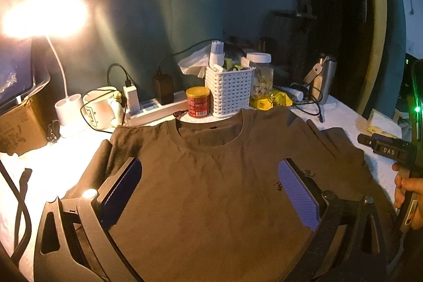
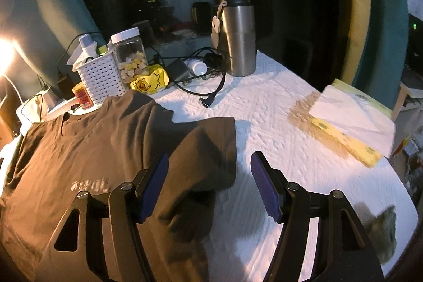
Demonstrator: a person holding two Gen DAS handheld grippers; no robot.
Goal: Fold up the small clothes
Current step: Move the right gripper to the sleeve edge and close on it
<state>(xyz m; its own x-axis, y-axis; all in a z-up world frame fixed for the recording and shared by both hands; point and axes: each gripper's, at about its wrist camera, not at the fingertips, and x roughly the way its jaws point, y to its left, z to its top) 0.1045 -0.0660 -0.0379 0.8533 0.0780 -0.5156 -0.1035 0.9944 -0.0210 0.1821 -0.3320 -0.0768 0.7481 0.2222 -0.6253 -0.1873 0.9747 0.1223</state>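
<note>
A brown T-shirt (image 1: 211, 176) lies flat, front up, on the white-covered table, collar toward the back. My left gripper (image 1: 208, 171) is open and empty, hovering over the chest of the shirt with blue pads on either side. My right gripper (image 2: 208, 168) is open and empty over the shirt's right sleeve (image 2: 208, 147), its left pad above the sleeve and its right pad above the bare white cover. The shirt (image 2: 92, 149) fills the left half of the right wrist view. The right gripper's body and the hand holding it show at the right edge of the left wrist view (image 1: 388, 149).
Behind the collar stand a white basket (image 1: 228, 91), a red can (image 1: 198, 102), a snack jar (image 1: 260, 75), a power strip (image 1: 156, 110), a mug (image 1: 101, 107) and a lit lamp (image 1: 45, 15). A steel tumbler (image 2: 239, 38), cables (image 2: 208, 97) and a tissue pack (image 2: 351, 120) sit at right.
</note>
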